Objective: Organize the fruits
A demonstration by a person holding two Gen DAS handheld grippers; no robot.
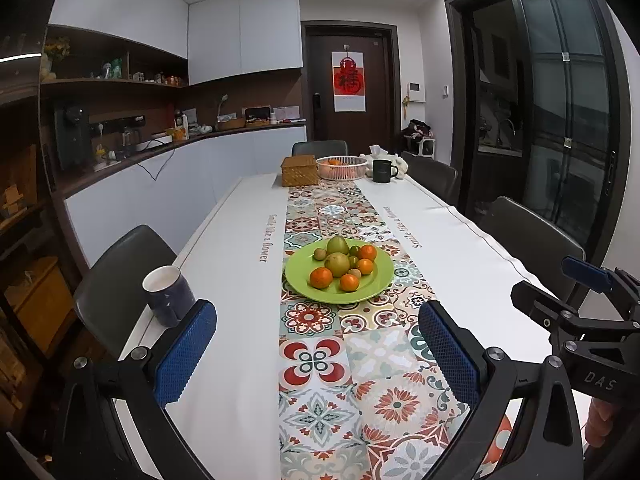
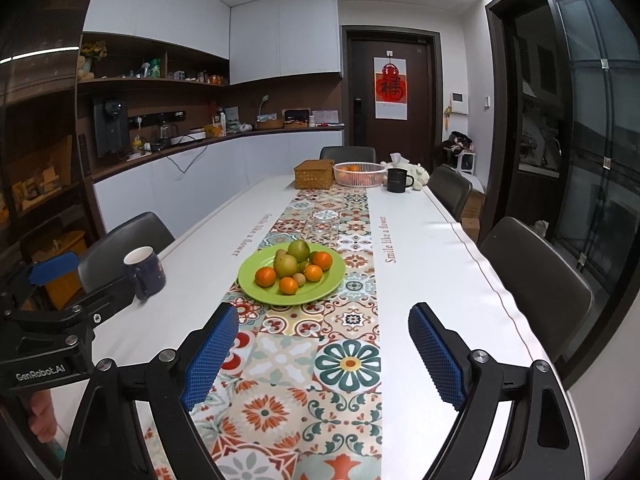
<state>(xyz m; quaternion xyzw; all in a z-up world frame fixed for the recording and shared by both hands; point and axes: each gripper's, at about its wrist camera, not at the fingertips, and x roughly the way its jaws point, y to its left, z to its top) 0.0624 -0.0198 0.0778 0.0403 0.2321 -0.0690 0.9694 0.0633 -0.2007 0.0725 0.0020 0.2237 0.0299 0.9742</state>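
A green plate (image 1: 376, 290) (image 2: 332, 280) sits on the patterned table runner, mid-table. It holds several oranges (image 1: 321, 277) (image 2: 265, 276), two large green-yellow fruits (image 1: 337, 264) (image 2: 285, 266) and some small brown and green ones. A white basket (image 1: 342, 168) (image 2: 359, 174) with orange fruit stands at the far end. My left gripper (image 1: 316, 344) is open and empty, well short of the plate. My right gripper (image 2: 322, 344) is open and empty, also short of the plate. Each gripper shows at the edge of the other's view.
A dark blue mug (image 1: 168, 294) (image 2: 145, 272) stands near the table's left edge. A woven box (image 1: 300, 170) (image 2: 314, 174), a black mug (image 1: 383, 171) (image 2: 397, 180) and tissues are at the far end. Dark chairs line both sides.
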